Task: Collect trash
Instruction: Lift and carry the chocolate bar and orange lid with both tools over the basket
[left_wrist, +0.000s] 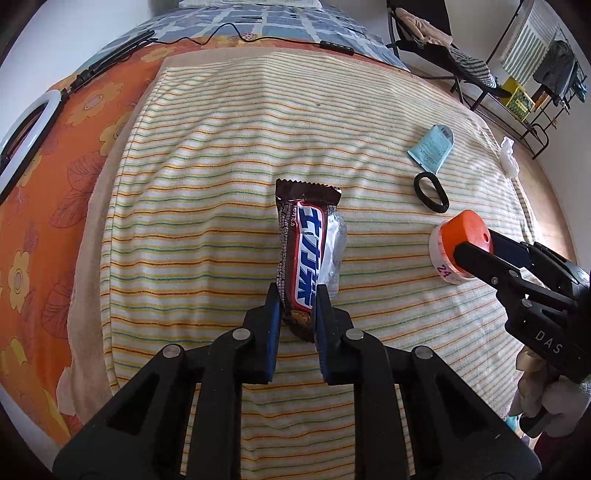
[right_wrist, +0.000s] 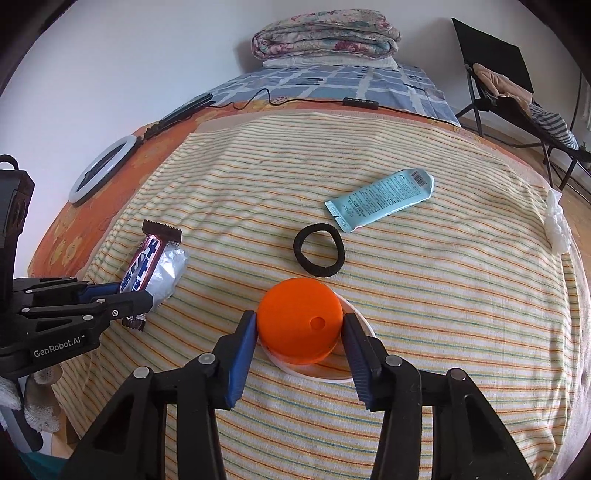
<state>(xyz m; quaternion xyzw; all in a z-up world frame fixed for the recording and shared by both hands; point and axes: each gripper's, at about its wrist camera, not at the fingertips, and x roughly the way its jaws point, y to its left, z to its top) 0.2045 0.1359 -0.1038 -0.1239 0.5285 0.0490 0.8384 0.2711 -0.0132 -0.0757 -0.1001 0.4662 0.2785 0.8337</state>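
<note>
A brown, red and blue candy bar wrapper (left_wrist: 308, 251) with torn silver foil lies on the striped cloth (left_wrist: 207, 206). My left gripper (left_wrist: 295, 295) is shut on its near end, blue pads pressing both sides. The wrapper (right_wrist: 147, 266) and left gripper (right_wrist: 135, 291) also show at the left of the right wrist view. A round white tub with an orange lid (right_wrist: 295, 314) sits on the cloth to the right. My right gripper (right_wrist: 300, 321) is shut on the lid, one pad on each edge. The left wrist view shows this lid (left_wrist: 463, 229) with the right gripper (left_wrist: 476, 242) on it.
Beyond the tub lie a black hair tie (right_wrist: 319, 254) and a light blue sachet (right_wrist: 380, 199). A crumpled white tissue (right_wrist: 556, 221) sits at the cloth's right edge. A ring light (right_wrist: 99, 173) and a cable lie at the far left, and a folding chair (right_wrist: 517, 99) stands at the right.
</note>
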